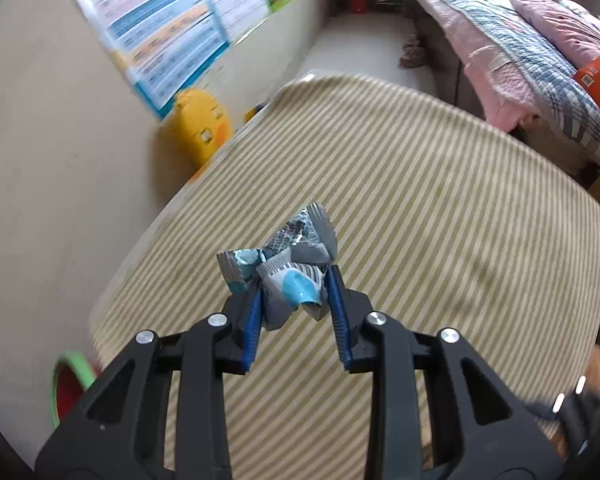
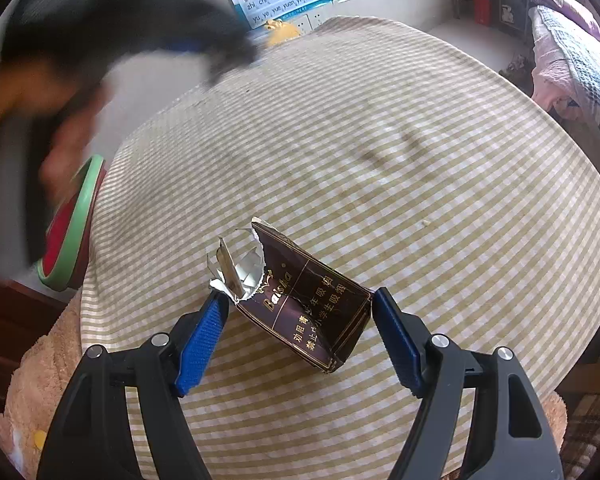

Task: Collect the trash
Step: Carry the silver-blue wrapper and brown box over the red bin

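Above the striped counter [image 1: 420, 184], in the left wrist view, my left tool [image 1: 296, 304] pinches a crumpled blue-grey wrapper [image 1: 284, 276] between its blue pads, lifted off the cloth. In the right wrist view, my right tool [image 2: 300, 320] stands open around a torn brown cigarette pack [image 2: 304, 304] lying on the counter; whether the pads touch it I cannot tell.

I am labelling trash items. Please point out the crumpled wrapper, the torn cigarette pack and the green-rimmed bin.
crumpled wrapper [image 1: 290, 276], left wrist view, on its blue spot.
torn cigarette pack [image 2: 308, 308], right wrist view, on its dark printed face.
green-rimmed bin [image 2: 85, 204], right wrist view, on its green rim.
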Tool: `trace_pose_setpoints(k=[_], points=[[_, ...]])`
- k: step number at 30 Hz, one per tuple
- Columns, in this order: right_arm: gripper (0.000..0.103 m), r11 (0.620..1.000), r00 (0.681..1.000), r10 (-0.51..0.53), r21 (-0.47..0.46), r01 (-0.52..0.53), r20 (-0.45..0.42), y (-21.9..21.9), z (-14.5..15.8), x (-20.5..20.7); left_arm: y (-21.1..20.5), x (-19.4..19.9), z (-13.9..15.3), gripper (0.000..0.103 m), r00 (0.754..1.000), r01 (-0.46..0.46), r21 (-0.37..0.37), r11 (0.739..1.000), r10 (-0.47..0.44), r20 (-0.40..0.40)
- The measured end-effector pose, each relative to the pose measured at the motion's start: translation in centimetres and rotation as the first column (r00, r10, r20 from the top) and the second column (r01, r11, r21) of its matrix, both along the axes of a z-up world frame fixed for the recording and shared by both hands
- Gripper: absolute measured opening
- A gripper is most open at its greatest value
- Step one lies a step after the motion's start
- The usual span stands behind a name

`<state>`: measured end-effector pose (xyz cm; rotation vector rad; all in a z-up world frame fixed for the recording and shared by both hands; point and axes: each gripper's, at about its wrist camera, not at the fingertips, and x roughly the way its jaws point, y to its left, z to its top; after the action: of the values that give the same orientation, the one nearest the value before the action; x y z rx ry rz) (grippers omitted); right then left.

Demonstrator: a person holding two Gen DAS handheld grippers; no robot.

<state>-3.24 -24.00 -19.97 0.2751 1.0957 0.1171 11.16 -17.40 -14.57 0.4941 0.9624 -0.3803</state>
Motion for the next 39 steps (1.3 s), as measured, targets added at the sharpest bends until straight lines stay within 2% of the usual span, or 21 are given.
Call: trace_pose_setpoints(k=[4,8,12,13,18,20,25,29,39], points=[[0.074,1.0,1.0,-0.008,0.016,0.008,-0.013,0.7,-0.3,0.1,5.7,-2.7,-1.1,0.029,0.996,-0.073,-0.011,0.997,0.072,-0.056],[0.075,0.999,0.999,-0.023,0.043,0.024,-0.034,0.5,-0.4,0.3,9.3,-5.1,-2.9,0.03,0.988,-0.116,-0.015,0.993,0.113,-0.109],[0.079,0.998,0.998,-0.042,0.048,0.044,-0.046,0.6,-0.1,0.1,11.6,-6.1,-4.2,0.037,0.976,-0.155,-0.046,0.987,0.146,-0.16],[0.08,0.997,0.998,-0.051,0.053,0.054,-0.048,0.5,0.0,0.1,12.0,-6.1,-4.4,0.039,0.974,-0.162,-0.054,0.985,0.151,-0.166],[0.08,0.996,0.996,-0.078,0.034,0.08,-0.049,-0.4,0.8,-0.4,13.3,-6.2,-4.2,0.06,0.973,-0.183,-0.103,0.978,0.166,-0.159],[0.08,0.996,0.995,-0.084,0.014,0.085,-0.053,-0.4,0.9,-0.3,13.7,-6.2,-4.2,0.062,0.971,-0.194,-0.124,0.973,0.172,-0.167],[0.08,0.996,0.994,-0.09,-0.027,0.088,-0.058,-0.3,0.9,0.4,14.2,-6.1,-4.4,0.063,0.967,-0.209,-0.146,0.967,0.182,-0.178],[0.08,0.994,0.997,-0.049,-0.096,0.043,-0.059,0.8,1.0,1.0,14.5,-5.8,-4.6,0.063,0.964,-0.223,-0.159,0.962,0.194,-0.182],[0.08,0.991,0.996,-0.036,-0.128,0.025,-0.081,1.0,0.0,0.5,14.4,-5.8,-4.7,0.063,0.963,-0.228,-0.164,0.96,0.199,-0.18]])
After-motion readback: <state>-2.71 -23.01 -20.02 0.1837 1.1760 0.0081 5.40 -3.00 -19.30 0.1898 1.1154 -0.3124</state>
